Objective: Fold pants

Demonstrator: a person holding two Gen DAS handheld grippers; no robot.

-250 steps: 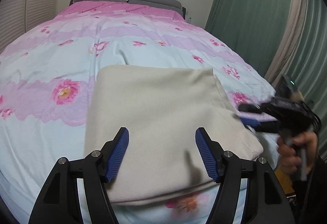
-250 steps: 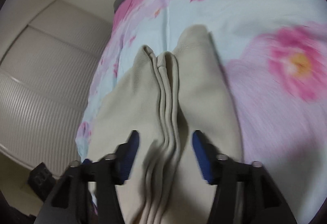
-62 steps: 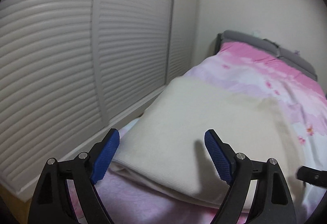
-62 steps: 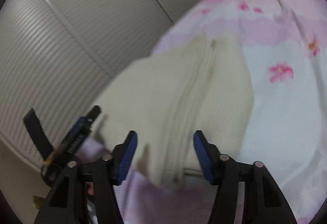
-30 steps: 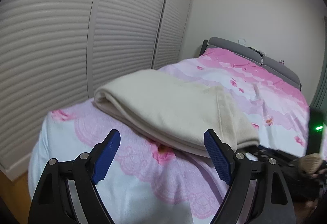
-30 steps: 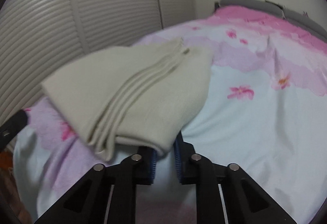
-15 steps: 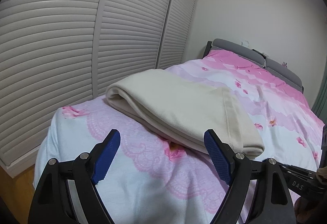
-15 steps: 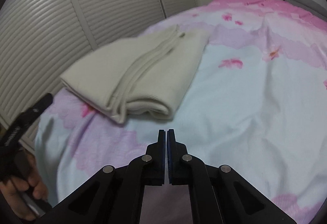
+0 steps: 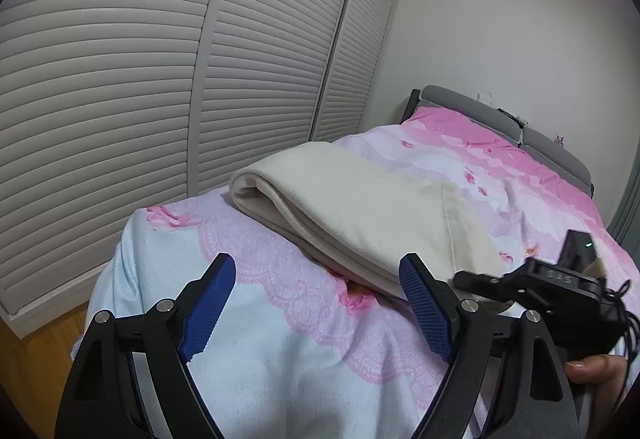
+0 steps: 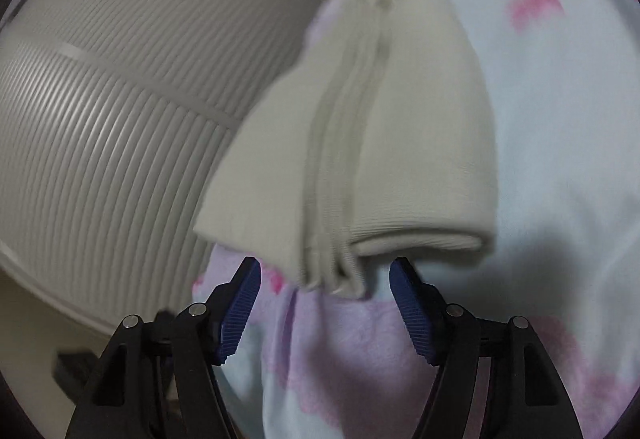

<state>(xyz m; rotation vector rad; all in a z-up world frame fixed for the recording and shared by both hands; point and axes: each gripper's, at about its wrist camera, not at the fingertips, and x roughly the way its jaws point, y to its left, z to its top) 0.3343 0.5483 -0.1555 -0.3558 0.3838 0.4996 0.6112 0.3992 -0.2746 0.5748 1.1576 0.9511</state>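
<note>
The cream pants (image 9: 360,207) lie folded in a thick flat stack near the foot corner of the bed, and show in the right wrist view (image 10: 384,143) with the layered edges facing me. My left gripper (image 9: 320,303) is open and empty, held back from the stack's near folded edge. My right gripper (image 10: 324,299) is open and empty, its blue pads (image 10: 242,303) on either side of the stack's near corner without touching it. The right gripper also shows in the left wrist view (image 9: 536,283) at the right, beside the stack.
The bed (image 9: 248,339) has a pink and pale blue floral cover and a grey headboard (image 9: 500,119). White louvred closet doors (image 9: 160,59) run along the left side of the bed. A strip of wooden floor (image 9: 40,343) shows at the lower left.
My right gripper has opened and moved in close to the near corner of the stack. My left gripper has stayed open and drifted a little nearer.
</note>
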